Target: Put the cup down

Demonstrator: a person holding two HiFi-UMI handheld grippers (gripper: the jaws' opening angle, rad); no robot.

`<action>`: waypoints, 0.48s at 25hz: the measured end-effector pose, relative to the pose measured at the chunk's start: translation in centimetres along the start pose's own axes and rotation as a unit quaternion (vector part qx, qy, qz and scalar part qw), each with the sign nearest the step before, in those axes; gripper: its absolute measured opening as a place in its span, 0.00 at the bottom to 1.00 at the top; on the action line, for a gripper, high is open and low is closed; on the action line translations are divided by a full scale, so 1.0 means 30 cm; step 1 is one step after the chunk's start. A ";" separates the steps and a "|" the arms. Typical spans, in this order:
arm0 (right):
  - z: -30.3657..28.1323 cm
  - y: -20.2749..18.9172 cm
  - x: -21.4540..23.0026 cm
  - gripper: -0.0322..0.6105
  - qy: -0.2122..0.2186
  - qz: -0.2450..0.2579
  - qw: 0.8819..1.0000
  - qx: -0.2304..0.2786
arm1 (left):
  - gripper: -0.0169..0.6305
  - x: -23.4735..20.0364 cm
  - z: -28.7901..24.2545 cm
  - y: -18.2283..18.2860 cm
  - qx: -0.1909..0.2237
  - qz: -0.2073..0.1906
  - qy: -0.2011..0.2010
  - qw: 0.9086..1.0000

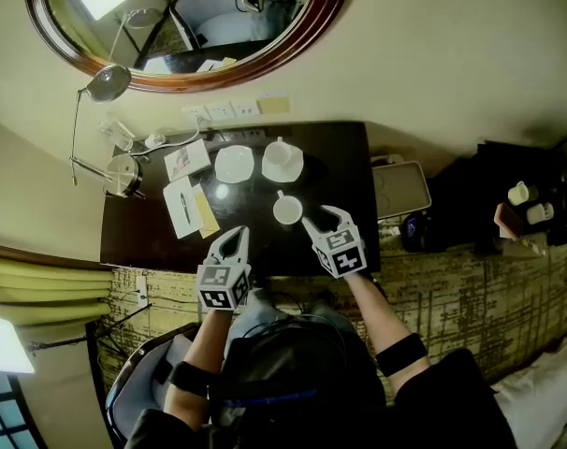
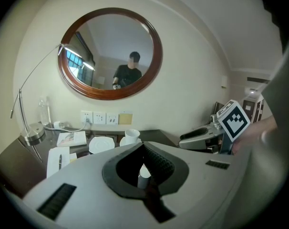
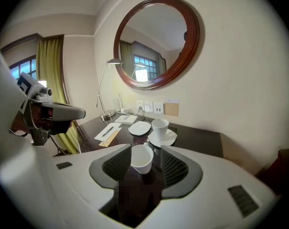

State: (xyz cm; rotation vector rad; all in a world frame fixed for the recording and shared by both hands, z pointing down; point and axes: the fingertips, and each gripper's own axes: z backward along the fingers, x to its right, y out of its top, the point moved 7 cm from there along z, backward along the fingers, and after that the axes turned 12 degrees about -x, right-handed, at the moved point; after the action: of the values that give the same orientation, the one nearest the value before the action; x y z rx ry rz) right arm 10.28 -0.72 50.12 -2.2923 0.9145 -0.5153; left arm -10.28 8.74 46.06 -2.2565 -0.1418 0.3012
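Oval wood-framed mirror (image 1: 190,17) on the wall, well beyond both hand-held grippers. Below it, a dark tabletop (image 1: 330,171) stretches ahead of both sets of jaws. A desk lamp (image 1: 109,82) rises at the far left, well apart from the left hand-held gripper (image 1: 239,235).

The left hand-held gripper is held over the near edge of the tabletop, its jaws pressed together with nothing in them. The right hand-held gripper (image 1: 326,221) is just beside it on the right, jaws partly spread and pinching nothing.

A white notepad (image 1: 179,206) lies ahead and to the left of the left hand-held gripper, with a booklet (image 1: 187,159) farther on.

An empty saucer (image 1: 234,164) and a second cup on its own saucer (image 1: 282,157) sit side by side farther ahead, between the lines of the two hand-held grippers.

The cup (image 1: 286,210), white and empty, stands upright on the tabletop just ahead of the right hand-held gripper, slightly to its left. In the right gripper view it shows in the gap between the spread jaws, with no pad pressing on it.

A pen (image 1: 183,204) rests on the notepad.
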 end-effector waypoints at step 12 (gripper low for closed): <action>0.169 -0.010 0.086 0.05 -0.047 -0.048 0.997 0.042 | 0.03 -0.012 0.030 0.046 0.014 0.003 0.003 1.000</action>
State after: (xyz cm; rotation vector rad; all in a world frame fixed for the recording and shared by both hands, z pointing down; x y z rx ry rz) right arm 14.95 -0.40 46.91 -2.2724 0.7264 -0.4733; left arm -10.87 8.45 44.49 -2.2303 -0.1276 0.2980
